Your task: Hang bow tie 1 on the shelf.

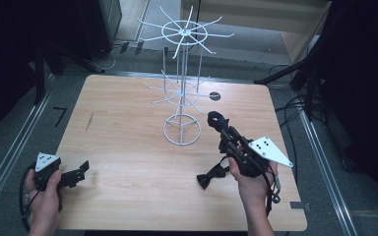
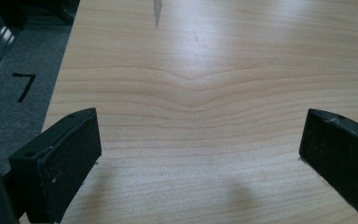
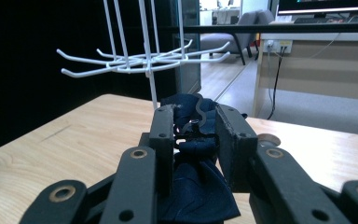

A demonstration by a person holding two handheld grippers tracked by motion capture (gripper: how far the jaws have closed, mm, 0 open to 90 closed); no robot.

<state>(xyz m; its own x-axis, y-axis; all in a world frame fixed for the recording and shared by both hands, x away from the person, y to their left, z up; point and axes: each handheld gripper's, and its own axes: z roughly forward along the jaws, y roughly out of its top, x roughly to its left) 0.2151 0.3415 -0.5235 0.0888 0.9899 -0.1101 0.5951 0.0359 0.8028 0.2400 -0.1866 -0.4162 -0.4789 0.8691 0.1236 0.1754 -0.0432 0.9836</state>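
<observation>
The right gripper [image 1: 217,121] is held above the right half of the wooden table [image 1: 128,147], angled toward the white wire rack [image 1: 182,93]. Its jaws are closed onto a dark blue bow tie [image 3: 193,126], clamped at what appears to be a metal clip; the detail is small. A second dark bow tie [image 1: 211,176] lies on the table just beside the right hand [image 1: 248,182]. The rack stands near the table centre, its round base [image 1: 181,130] on the wood. The left gripper [image 1: 81,172] rests low at the near-left corner, jaws spread wide with bare table [image 2: 196,116] between them
</observation>
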